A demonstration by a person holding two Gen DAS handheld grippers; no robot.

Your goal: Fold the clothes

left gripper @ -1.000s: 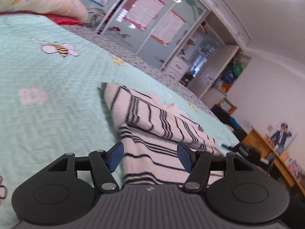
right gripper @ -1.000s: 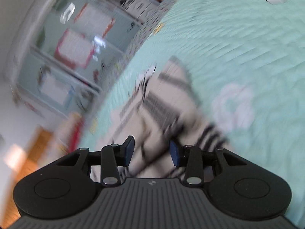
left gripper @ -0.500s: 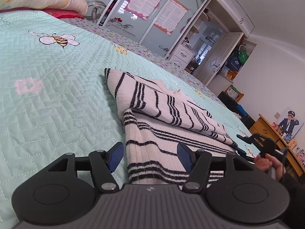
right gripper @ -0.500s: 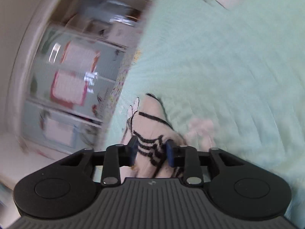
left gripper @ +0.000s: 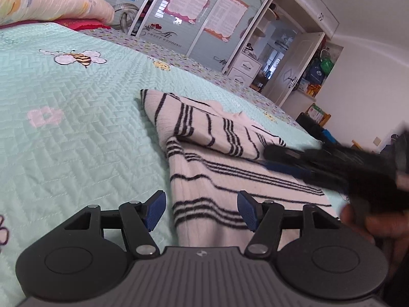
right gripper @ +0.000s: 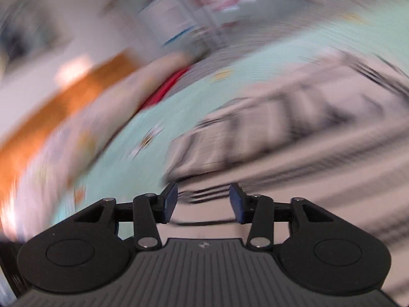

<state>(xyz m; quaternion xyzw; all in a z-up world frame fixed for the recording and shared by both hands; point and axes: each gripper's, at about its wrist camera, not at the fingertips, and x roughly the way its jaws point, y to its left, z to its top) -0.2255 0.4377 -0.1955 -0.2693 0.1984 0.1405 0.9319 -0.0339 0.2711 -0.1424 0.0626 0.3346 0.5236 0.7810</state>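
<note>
A white knitted garment with black stripes point(left gripper: 217, 138) lies partly folded on the mint quilted bedspread point(left gripper: 76, 133). My left gripper point(left gripper: 202, 208) hovers low over its near end, jaws open, with the fabric below them and neither pad touching it. The right gripper point(left gripper: 286, 157) shows in the left wrist view as a dark blur reaching in from the right over the garment, with a hand point(left gripper: 370, 225) behind it. In the heavily blurred right wrist view the right gripper point(right gripper: 203, 200) has a clear gap between its blue pads, the striped garment point(right gripper: 268, 133) beyond them and nothing pinched.
A floral pillow point(left gripper: 46, 2) and a red cloth point(left gripper: 81, 23) lie at the head of the bed. Sliding wardrobe doors with posters point(left gripper: 194, 5) stand behind the bed. A white door point(left gripper: 294, 69) and shelves are at the back right. The bedspread stretches bare to the left.
The right gripper has swung in from the right edge to over the garment and rolled, blurring its view. The left gripper has barely moved and stays open.
</note>
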